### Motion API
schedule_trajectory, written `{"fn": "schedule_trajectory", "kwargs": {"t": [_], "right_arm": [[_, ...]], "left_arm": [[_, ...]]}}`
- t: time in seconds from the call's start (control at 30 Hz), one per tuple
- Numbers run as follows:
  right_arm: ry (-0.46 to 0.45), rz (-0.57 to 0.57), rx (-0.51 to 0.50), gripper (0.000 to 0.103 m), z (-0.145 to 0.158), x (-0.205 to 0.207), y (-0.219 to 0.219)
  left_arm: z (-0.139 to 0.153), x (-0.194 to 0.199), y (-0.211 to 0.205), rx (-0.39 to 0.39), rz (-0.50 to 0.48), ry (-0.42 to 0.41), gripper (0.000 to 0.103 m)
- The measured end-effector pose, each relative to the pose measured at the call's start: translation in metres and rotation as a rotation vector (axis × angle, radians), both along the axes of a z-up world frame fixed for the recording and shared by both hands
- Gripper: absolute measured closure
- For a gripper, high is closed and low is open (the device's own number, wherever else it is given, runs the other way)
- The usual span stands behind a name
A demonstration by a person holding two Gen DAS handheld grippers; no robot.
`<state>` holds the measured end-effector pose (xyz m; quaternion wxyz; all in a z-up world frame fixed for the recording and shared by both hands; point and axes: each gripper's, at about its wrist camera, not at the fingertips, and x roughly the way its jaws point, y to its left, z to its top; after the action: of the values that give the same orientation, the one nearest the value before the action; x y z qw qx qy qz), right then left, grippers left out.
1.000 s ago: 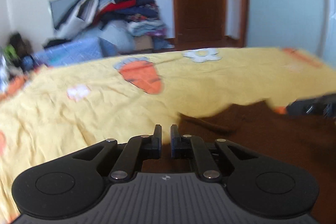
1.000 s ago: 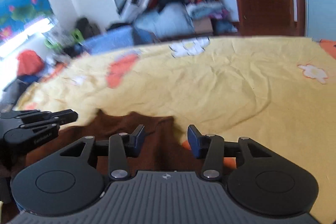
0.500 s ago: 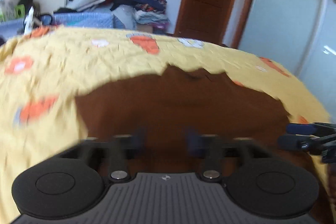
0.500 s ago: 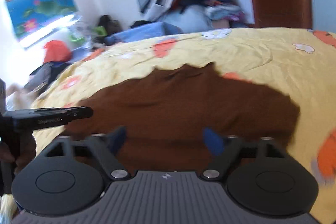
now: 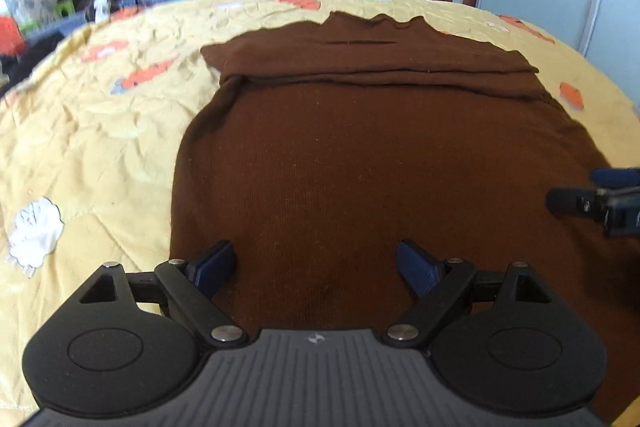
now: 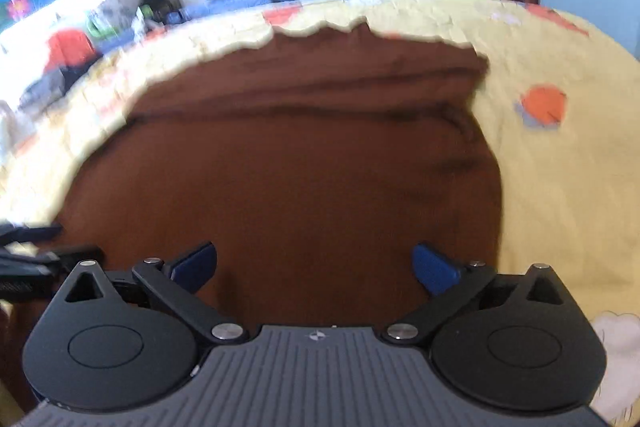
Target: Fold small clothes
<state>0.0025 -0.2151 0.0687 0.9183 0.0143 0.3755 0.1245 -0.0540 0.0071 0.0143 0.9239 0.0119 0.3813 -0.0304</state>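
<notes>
Brown garment (image 5: pixel 360 155) spread flat on the yellow bedspread (image 5: pixel 88 131)

Both the left gripper (image 5: pixel 316 267) and right gripper (image 6: pixel 314 267), at lower centre, hover with jaws apart, gripping nothing.

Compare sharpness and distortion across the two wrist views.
Left wrist view: sharp; the brown garment shows knit texture and a crisp folded band, though fisheye bends the yellow bedspread into a dome. Right wrist view: motion-blurred; the garment's edges smear, the orange patch is soft, same fisheye bowing. Both grippers, left and right, stay sharp.
</notes>
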Motion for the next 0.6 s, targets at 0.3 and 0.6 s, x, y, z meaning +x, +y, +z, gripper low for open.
{"fn": "schedule_trajectory", "kwargs": {"t": [0.3,0.6], "right_arm": [[0.016,0.013,-0.086,0.000,0.004,-0.036,0.014],[-0.011,0.016,-0.147,0.000,-0.002,-0.056,0.020]], "left_arm": [[-0.010,-0.011,-0.001,-0.004,0.003,-0.057,0.011],[-0.012,-0.013,-0.003,-0.003,-0.002,-0.081,0.010]]}}
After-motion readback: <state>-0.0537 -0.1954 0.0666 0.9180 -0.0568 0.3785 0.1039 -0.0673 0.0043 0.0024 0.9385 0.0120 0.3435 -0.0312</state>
